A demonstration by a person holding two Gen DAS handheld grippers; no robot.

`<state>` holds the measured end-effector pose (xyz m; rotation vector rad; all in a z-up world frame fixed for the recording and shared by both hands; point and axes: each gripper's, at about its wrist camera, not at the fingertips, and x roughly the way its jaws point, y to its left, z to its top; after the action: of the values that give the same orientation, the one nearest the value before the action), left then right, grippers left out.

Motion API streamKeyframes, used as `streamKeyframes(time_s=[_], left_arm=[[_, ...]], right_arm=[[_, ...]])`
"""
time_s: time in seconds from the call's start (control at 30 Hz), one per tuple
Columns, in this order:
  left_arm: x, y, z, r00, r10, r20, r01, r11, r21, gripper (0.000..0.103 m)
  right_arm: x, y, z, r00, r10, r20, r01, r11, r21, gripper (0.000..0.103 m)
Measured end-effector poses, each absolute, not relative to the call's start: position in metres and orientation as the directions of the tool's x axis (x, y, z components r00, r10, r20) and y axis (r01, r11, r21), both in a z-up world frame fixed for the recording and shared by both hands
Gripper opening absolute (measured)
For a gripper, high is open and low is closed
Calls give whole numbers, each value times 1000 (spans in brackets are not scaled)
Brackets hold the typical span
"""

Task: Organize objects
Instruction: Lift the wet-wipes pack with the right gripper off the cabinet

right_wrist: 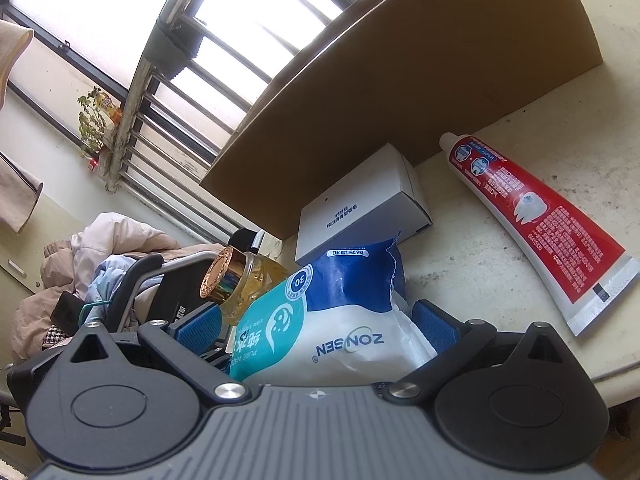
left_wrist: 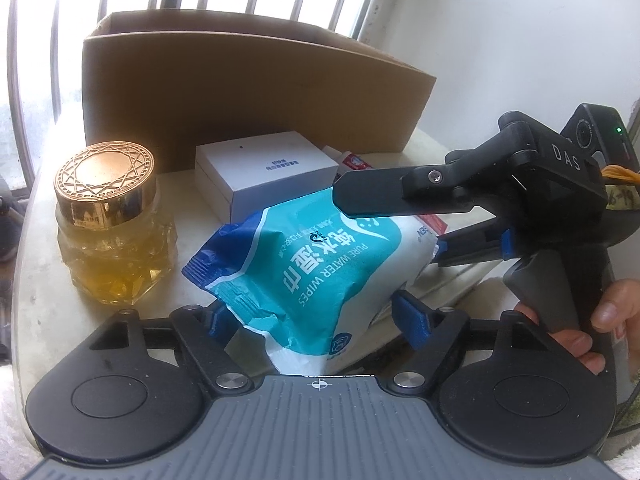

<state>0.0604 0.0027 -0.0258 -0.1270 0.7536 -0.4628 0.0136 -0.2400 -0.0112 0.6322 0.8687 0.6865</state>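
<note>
A teal, blue and white pack of water wipes (left_wrist: 304, 264) is held above the table's front edge. My left gripper (left_wrist: 316, 320) closes on its near end. My right gripper (left_wrist: 384, 232) comes in from the right and is closed on the pack's right end; in the right wrist view the pack (right_wrist: 340, 320) fills the space between its blue pads, with that gripper (right_wrist: 320, 328) around it. A glass jar with a gold lid (left_wrist: 112, 224) stands at the left. A white box (left_wrist: 268, 168) lies behind the pack. A red toothpaste tube (right_wrist: 536, 224) lies on the table at the right.
An open cardboard box (left_wrist: 240, 92) stands at the back of the pale table (right_wrist: 520, 120), against a barred window. A white wall is at the right. Clothes and a chair (right_wrist: 100, 264) are beyond the table's left edge.
</note>
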Motion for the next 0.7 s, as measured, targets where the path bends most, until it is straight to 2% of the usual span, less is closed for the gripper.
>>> streamKeyframes(time_s=[0.1, 0.27, 0.33, 0.53, 0.7], left_arm=[[60, 3, -26, 639, -442, -630, 355, 896, -269, 77], [61, 2, -25, 640, -425, -640, 357, 902, -241, 75], [62, -2, -24, 641, -412, -647, 361, 906, -220, 77], [63, -15, -27, 655, -377, -655, 370, 916, -157, 80], [58, -16, -28, 670, -368, -645, 370, 918, -139, 78]], right_arm=[[12, -243, -12, 469, 755, -457, -265, 615, 743, 101], [9, -249, -14, 484, 740, -467, -253, 629, 735, 84], [9, -251, -15, 485, 742, -462, -248, 624, 741, 82], [7, -250, -14, 486, 740, -465, -272, 633, 725, 82], [5, -248, -14, 490, 739, -463, -282, 637, 718, 82]])
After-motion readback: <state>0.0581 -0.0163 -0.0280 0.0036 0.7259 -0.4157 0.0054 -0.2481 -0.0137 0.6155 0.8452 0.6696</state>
